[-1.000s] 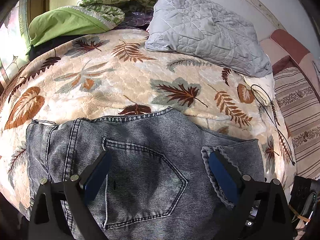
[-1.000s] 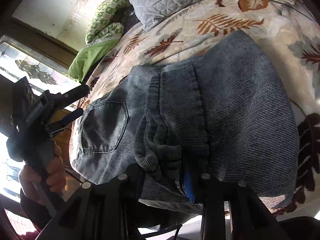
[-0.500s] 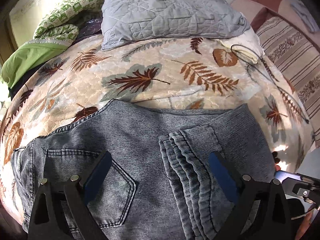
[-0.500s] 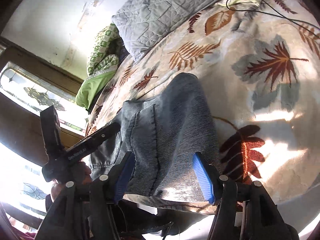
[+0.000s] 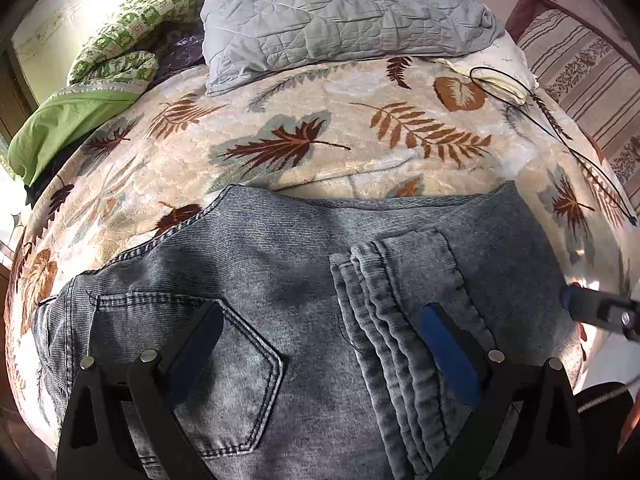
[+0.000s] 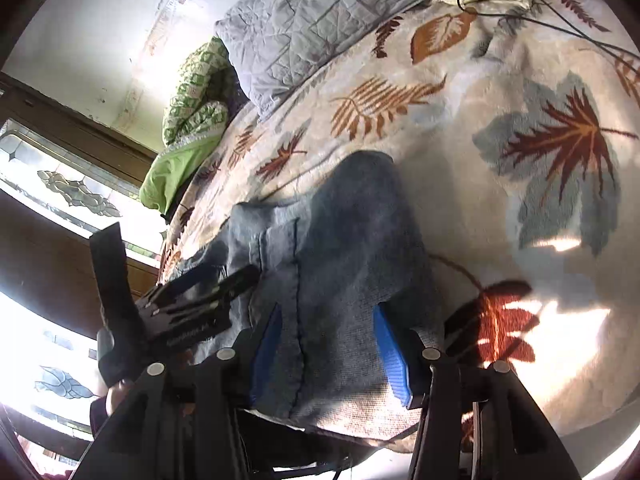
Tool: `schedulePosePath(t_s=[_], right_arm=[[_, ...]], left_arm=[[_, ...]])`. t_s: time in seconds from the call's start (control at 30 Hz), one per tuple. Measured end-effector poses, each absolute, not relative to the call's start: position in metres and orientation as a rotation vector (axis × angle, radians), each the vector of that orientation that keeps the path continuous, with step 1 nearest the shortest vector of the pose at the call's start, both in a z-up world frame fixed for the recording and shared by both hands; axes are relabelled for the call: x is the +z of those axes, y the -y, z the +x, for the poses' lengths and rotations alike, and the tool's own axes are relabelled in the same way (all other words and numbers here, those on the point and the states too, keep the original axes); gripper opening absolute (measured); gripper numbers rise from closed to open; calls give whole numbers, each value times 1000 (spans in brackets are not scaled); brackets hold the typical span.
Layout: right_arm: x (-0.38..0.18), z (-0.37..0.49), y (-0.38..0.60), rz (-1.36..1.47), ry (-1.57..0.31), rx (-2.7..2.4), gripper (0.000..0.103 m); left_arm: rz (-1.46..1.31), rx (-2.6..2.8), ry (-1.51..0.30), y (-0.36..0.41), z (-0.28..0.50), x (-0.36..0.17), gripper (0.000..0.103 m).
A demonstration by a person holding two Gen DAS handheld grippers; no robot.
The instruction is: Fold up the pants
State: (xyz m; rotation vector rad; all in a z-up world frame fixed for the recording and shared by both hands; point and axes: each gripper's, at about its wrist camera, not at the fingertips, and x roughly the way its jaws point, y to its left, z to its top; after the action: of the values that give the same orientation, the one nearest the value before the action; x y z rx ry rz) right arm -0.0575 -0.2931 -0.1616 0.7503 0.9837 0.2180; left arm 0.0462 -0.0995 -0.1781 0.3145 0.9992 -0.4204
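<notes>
Grey-blue denim pants lie folded on the leaf-print blanket, back pocket at the left and the stacked leg hems laid on top at the right. My left gripper is open and empty just above the denim. My right gripper is open and empty, low at the folded edge of the pants near the bed's front edge. Its tip shows in the left wrist view at the far right. The left gripper shows in the right wrist view.
A grey quilted pillow and a green bundle lie at the head of the bed. A black cable trails across the blanket at the right. A striped cushion stands further right. A window is beyond the bed's left side.
My right gripper has let go of the bunched leg hems, opened and drawn back to the bed's edge. The hems now lie flat on the pants. My left gripper has swung right over them.
</notes>
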Motion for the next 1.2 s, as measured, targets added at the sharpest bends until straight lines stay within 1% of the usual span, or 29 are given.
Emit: schedulePosePath(t_s=[0.17, 0.3, 0.33, 0.4, 0.53, 0.6, 0.73, 0.83, 0.93, 1.0, 1.1, 1.2], right_arm=[[-165, -17, 292, 769, -960, 203, 52], [-185, 10, 282, 790, -994, 237, 52], [-190, 14, 278, 760, -997, 228, 51], [-194, 16, 274, 706, -976, 238, 52], [-188, 8, 270, 672, -948, 252, 52], [-183, 0, 270, 664, -925, 271, 52], [-167, -15, 257, 600, -860, 337, 52], [-159, -19, 242, 557, -836, 402, 52], [-153, -23, 224, 527, -821, 476, 52], [-149, -27, 209, 488, -812, 529, 52], [-145, -33, 186, 436, -808, 605, 52], [-145, -36, 166, 399, -819, 653, 52]], left_arm=[[368, -483, -986, 97, 9, -178, 100], [463, -490, -1008, 103, -7, -210, 100], [448, -490, -1010, 100, -6, -218, 102], [359, -492, -1032, 93, 0, -219, 103], [348, -515, -1055, 90, 1, -208, 103], [303, -525, -1029, 76, 0, -194, 103], [170, -446, -959, 14, 8, -156, 103], [51, -318, -936, -54, 19, -133, 103], [-89, -178, -945, -130, 23, -123, 103], [-193, -99, -954, -179, 21, -125, 103], [-389, -20, -1012, -239, 16, -144, 103], [-584, -37, -1096, -266, 8, -174, 103]])
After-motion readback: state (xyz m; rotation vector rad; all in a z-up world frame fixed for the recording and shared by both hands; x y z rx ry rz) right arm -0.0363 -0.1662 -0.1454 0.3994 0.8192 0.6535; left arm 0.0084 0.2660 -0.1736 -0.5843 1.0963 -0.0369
